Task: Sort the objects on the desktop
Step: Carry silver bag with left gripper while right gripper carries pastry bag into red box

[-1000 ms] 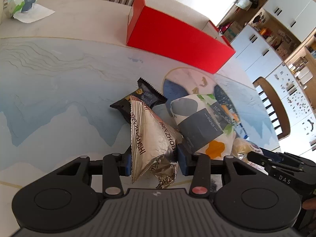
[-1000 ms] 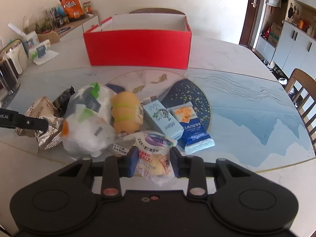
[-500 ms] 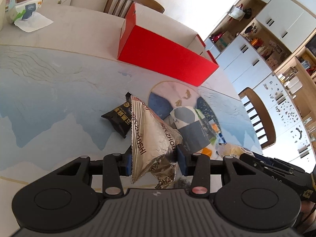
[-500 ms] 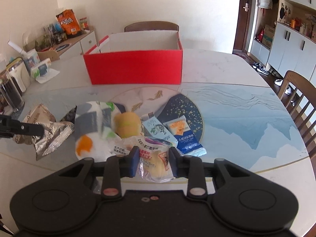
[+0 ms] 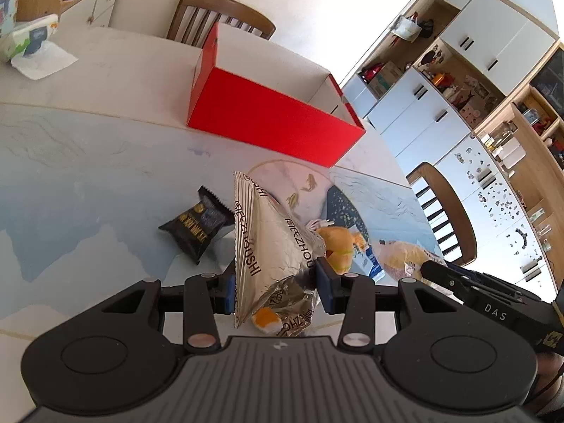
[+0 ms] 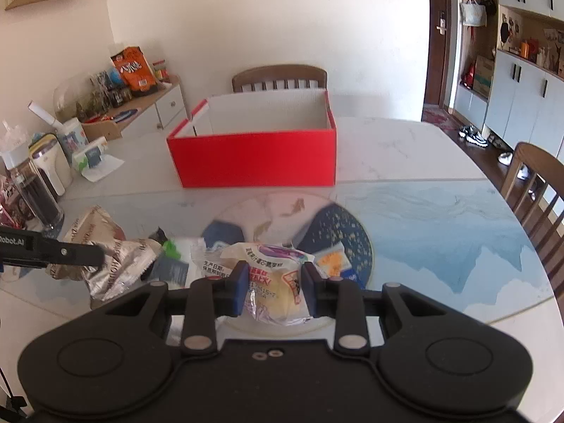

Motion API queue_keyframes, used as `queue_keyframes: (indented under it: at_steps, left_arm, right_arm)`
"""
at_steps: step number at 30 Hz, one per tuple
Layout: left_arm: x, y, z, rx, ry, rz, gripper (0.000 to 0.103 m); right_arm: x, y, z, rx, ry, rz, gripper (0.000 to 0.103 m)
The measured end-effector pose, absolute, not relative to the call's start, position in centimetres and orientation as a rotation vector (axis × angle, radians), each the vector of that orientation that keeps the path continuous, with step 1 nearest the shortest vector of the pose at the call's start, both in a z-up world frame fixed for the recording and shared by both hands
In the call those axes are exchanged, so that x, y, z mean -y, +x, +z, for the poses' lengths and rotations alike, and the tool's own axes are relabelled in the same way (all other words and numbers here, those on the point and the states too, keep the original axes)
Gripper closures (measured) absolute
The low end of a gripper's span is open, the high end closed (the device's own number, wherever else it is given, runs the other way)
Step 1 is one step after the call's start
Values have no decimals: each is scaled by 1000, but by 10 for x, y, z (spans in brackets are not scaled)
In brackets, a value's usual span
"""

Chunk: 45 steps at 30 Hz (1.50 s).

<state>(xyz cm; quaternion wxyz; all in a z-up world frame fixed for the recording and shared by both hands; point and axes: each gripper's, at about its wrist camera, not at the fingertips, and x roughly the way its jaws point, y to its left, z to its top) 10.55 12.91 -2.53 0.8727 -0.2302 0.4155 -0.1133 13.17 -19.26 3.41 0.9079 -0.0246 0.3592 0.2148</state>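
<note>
My left gripper (image 5: 275, 287) is shut on a silver foil snack bag (image 5: 271, 239) and holds it above the table; the bag also shows in the right wrist view (image 6: 112, 261). My right gripper (image 6: 273, 290) is shut on a clear-wrapped bread bun (image 6: 273, 275), lifted off the table. An open red box (image 6: 253, 157) with a white inside stands at the back of the table; it also shows in the left wrist view (image 5: 271, 120). A black snack packet (image 5: 195, 225), a yellow plush toy (image 5: 338, 243) and blue packets (image 6: 335, 264) lie below.
Wooden chairs (image 6: 532, 183) stand at the right and behind the box (image 6: 278, 77). A dark jar (image 6: 35, 194), a tissue pack (image 6: 90, 157) and containers crowd the table's left edge. A sideboard (image 6: 141, 105) with snacks lies behind.
Both grippers have risen with their loads and moved toward the red box, which now shows its open inside. The heap of packets has dropped lower in both views.
</note>
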Motion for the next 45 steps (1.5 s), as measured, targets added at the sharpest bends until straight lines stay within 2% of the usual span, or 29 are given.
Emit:
queue_keyframes:
  at_steps: [29,45]
  left_arm:
    - [-90,213,37,-736,-301,-280,62]
    - [-94,290,45,-744,-205,-241,62]
  right_arm:
    - [164,231,72,-606,-109,482,72]
    - [138,294,80,-584,-152,512,72]
